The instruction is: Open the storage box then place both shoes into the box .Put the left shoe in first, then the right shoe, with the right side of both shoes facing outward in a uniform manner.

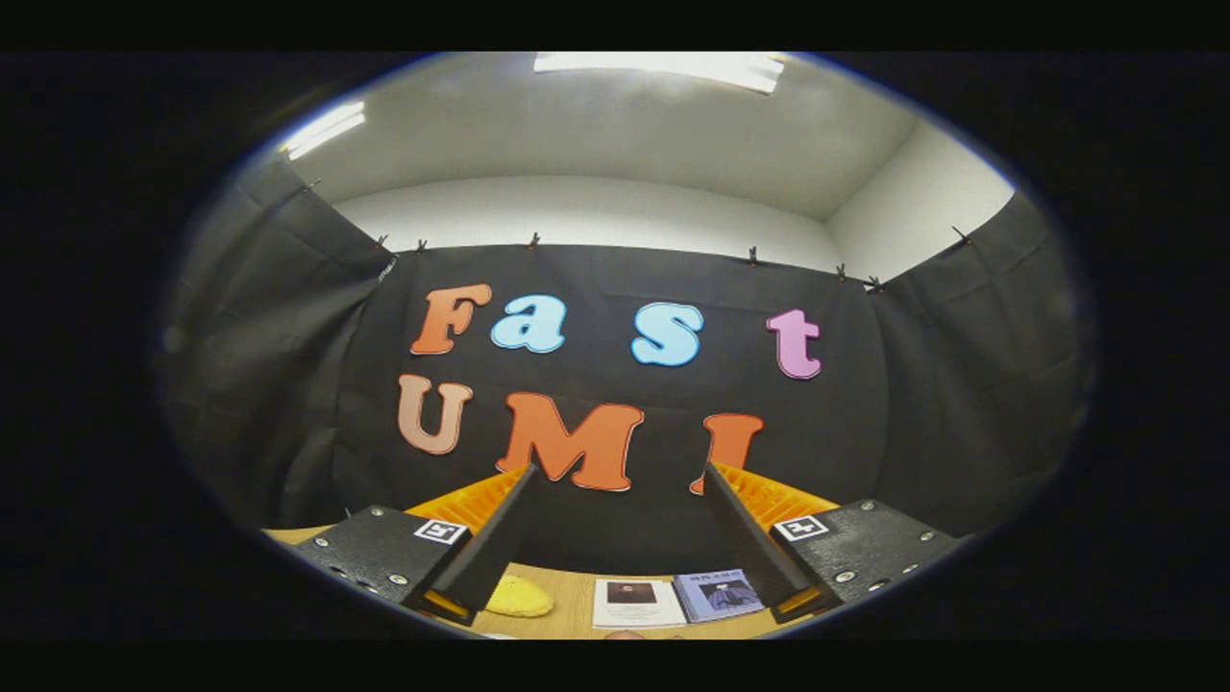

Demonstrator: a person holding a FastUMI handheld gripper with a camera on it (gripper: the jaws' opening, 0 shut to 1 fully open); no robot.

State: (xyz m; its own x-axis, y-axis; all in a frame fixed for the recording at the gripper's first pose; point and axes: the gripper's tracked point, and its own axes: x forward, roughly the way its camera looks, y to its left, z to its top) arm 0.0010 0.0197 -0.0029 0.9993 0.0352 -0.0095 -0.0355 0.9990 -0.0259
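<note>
Hand-held gripper point(620, 471) raised level toward the booth's cloth wall, fingers point(500, 538) spread wide with nothing between them. Below, on wooden desk point(572, 607): yellow object point(519, 596) near one finger, two booklets point(677, 598) between the fingers. Storage box and shoes: whereabouts impossible to tell

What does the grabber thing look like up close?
The gripper has two long flat fingers standing apart, with nothing between them. Each grows from a dark, speckled block dotted with little silver screws, and each block carries a small square black-and-white marker. Ribbed orange plastic shows behind both fingers.
</note>
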